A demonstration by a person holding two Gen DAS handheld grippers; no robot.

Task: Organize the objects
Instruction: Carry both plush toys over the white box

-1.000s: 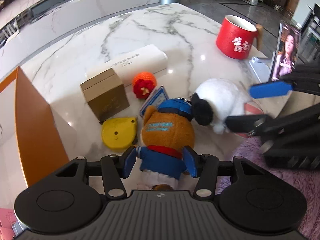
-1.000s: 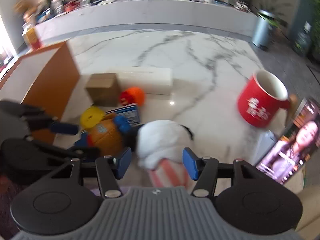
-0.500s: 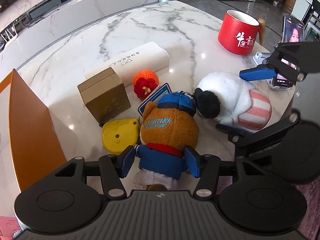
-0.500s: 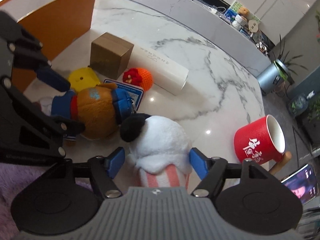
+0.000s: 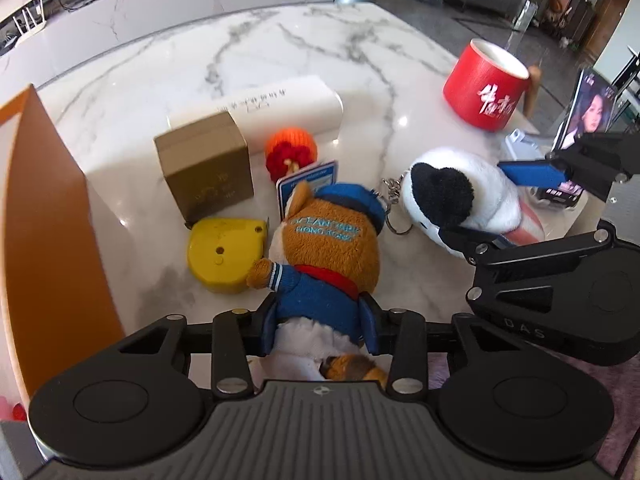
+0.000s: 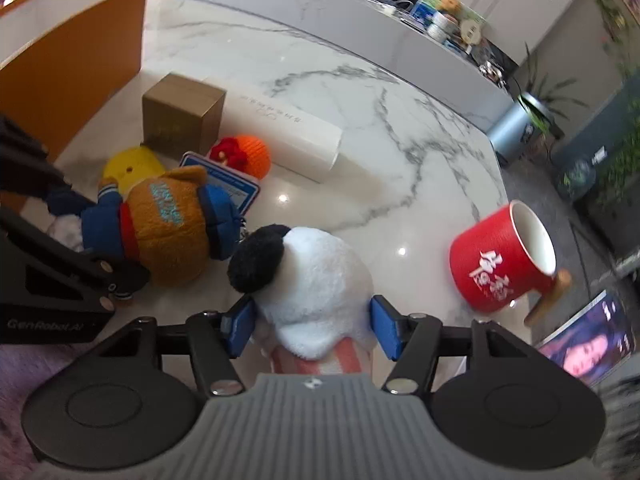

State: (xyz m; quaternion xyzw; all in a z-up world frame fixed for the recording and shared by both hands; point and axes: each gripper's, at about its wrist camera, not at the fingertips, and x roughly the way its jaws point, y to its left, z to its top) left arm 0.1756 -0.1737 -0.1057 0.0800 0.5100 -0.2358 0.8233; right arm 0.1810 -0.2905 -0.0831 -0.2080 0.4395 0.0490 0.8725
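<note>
A brown bear plush (image 5: 332, 240) in a blue jacket and cap lies on the marble table (image 5: 280, 48). My left gripper (image 5: 318, 320) is closing on its jacket, both blue pads pressed into the cloth. Right of it lies a white plush (image 6: 316, 280) with a black pompom and a pink-striped base. My right gripper (image 6: 312, 330) is closing around its lower body, and both pads touch the fur. In the left wrist view the right gripper (image 5: 492, 204) reaches in from the right, straddling the white plush (image 5: 460, 188).
An orange open box (image 5: 44, 208) stands at the left. Behind the plushes sit a yellow tape measure (image 5: 224, 252), a brown cardboard box (image 5: 204, 168), an orange knitted ball (image 5: 292, 150), a blue card (image 5: 308, 180) and a long white box (image 5: 280, 104). A red mug (image 5: 486, 84) and a phone (image 5: 588, 112) stand at the right.
Both grippers' jaws widened, then narrowed onto their plushes. The right gripper rolled and sank slightly over the white plush. The left gripper stayed in place on the bear.
</note>
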